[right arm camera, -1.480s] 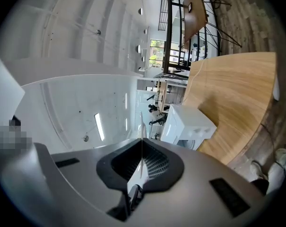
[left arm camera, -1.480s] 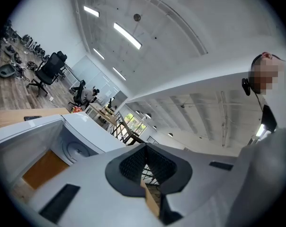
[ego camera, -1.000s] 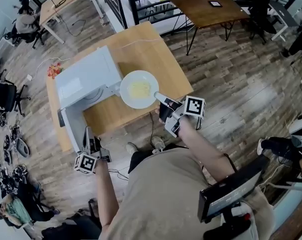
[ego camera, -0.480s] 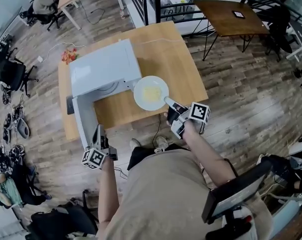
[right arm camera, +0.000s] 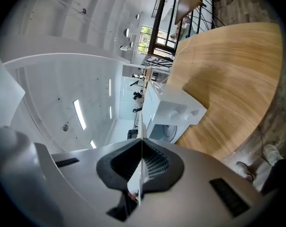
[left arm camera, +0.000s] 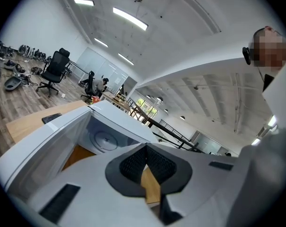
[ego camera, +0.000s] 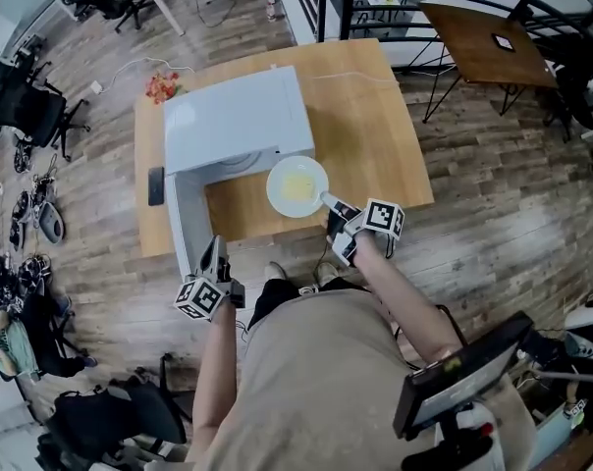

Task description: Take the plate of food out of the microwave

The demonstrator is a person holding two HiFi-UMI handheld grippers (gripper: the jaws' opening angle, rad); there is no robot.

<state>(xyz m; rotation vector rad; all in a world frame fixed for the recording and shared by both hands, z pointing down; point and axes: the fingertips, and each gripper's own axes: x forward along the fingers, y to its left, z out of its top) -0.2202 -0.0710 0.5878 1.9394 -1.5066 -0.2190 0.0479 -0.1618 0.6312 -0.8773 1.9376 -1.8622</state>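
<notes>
A white plate (ego camera: 297, 186) with yellow food hangs over the wooden table (ego camera: 375, 135), just outside the open white microwave (ego camera: 233, 121). My right gripper (ego camera: 326, 200) is shut on the plate's near rim; in the right gripper view the rim (right arm camera: 139, 126) shows edge-on between the closed pads of my right gripper (right arm camera: 140, 148). The microwave door (ego camera: 184, 226) swings out toward me. My left gripper (ego camera: 215, 248) is beside the door's outer end, its pads together with nothing in them. In the left gripper view, my left gripper (left arm camera: 146, 150) faces the empty cavity and turntable (left arm camera: 105, 139).
A small dark flat object (ego camera: 156, 185) lies on the table left of the microwave, and something red (ego camera: 162, 86) sits at its far left corner. A second wooden table (ego camera: 493, 42) and a black railing (ego camera: 348, 3) stand beyond. Office chairs (ego camera: 26, 111) line the left.
My head view has shifted, so the table sits higher and further right in the frame. The plate stays gripped just outside the microwave opening. The left gripper stays by the door.
</notes>
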